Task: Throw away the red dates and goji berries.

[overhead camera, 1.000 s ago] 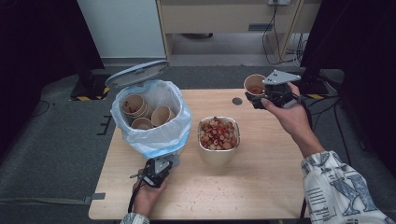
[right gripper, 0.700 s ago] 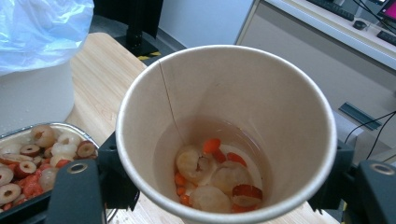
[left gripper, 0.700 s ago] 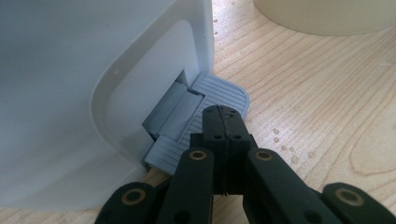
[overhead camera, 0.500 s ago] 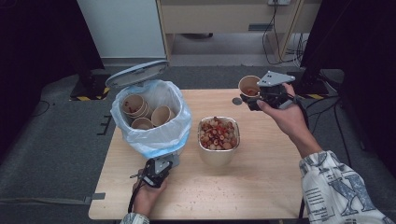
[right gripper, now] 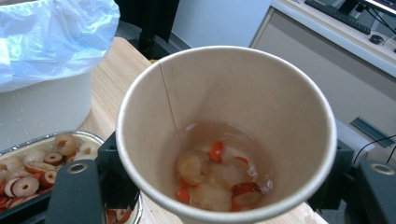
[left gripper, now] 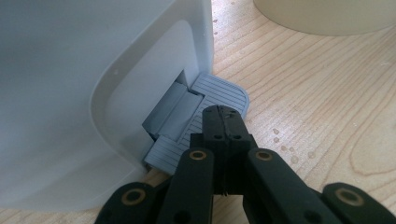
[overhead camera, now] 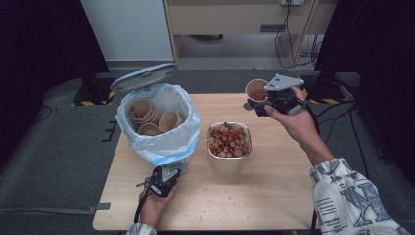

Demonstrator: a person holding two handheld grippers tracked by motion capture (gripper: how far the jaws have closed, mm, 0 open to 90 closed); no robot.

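Note:
A paper cup (overhead camera: pixel 256 88) with some liquid and red and pale slices in it hangs above the table's far right part, and my right gripper (overhead camera: pixel 255 100) is shut on it. In the right gripper view the cup (right gripper: pixel 243 88) stands upright between the jaws. A white pedal bin (overhead camera: pixel 161 147) lined with a plastic bag stands at the left with its lid (overhead camera: pixel 143 76) up. My left gripper (overhead camera: pixel 169 175) is shut, and its joined tips (left gripper: pixel 224 119) rest on the grey pedal (left gripper: pixel 219 91) at the foot of the bin (left gripper: pixel 93 70).
Several used paper cups (overhead camera: pixel 149 115) lie inside the bin. A foil container (overhead camera: pixel 229 164) full of red and white slices stands mid-table, right of the bin. Droplets and crumbs dot the wooden table (overhead camera: pixel 274 196). A cabinet and cables are behind the far edge.
My right gripper has carried the cup a little to the left, toward the bin. The left gripper has stayed on the pedal.

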